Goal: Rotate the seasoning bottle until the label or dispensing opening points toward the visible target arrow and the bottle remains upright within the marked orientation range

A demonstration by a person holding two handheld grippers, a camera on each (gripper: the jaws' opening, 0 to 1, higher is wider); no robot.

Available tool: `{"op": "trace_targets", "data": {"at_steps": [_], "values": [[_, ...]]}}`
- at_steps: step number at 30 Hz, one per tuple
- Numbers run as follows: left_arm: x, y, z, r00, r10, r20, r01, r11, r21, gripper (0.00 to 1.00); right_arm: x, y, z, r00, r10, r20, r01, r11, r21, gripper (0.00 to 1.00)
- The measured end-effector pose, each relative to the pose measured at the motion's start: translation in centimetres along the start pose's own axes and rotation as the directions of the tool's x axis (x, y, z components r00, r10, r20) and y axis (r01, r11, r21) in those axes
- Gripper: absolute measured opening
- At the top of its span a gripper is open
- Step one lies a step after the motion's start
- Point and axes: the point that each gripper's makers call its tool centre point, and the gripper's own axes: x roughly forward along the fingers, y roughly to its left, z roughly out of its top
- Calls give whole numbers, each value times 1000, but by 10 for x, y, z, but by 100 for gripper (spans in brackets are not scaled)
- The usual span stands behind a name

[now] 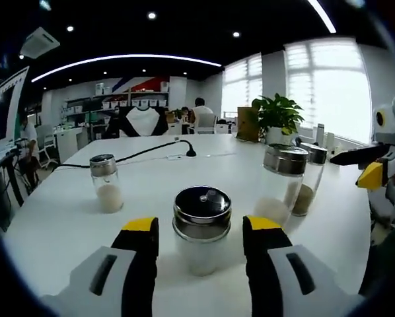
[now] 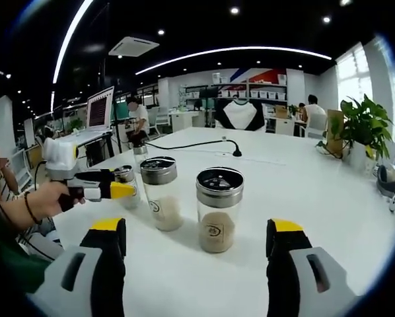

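Indoors, both tools gape unclenched over a white office table bearing shakers.

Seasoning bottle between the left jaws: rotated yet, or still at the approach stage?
Done: the left gripper is lined up, its open jaws either side of the upright seasoning bottle. In hand: nothing gripped; the right gripper is open too. Left: close, rotate. I can't make out any target arrow on the white table.

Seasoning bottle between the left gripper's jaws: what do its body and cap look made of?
The clear round seasoning bottle looks like glass or clear plastic: white powder shows through its wall. Its cap looks like polished metal with a dark glossy top, judging by reflections.
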Motion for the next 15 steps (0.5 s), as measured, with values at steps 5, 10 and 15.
{"op": "trace_targets", "data": {"at_steps": [5, 10, 15], "values": [[1, 1, -2, 998, 65, -13, -65, 998, -25, 55, -1, -1, -2, 1000, 0, -6, 0, 1000, 3, 89], [0, 0, -5, 994, 106, -14, -106, 993, -53, 55, -2, -6, 0, 1000, -10, -2, 10, 1000, 5, 89], [4, -3, -4, 993, 116, -16, -117, 993, -28, 53, -2, -13, 1, 1000, -22, 5, 22, 1000, 5, 89]]}}
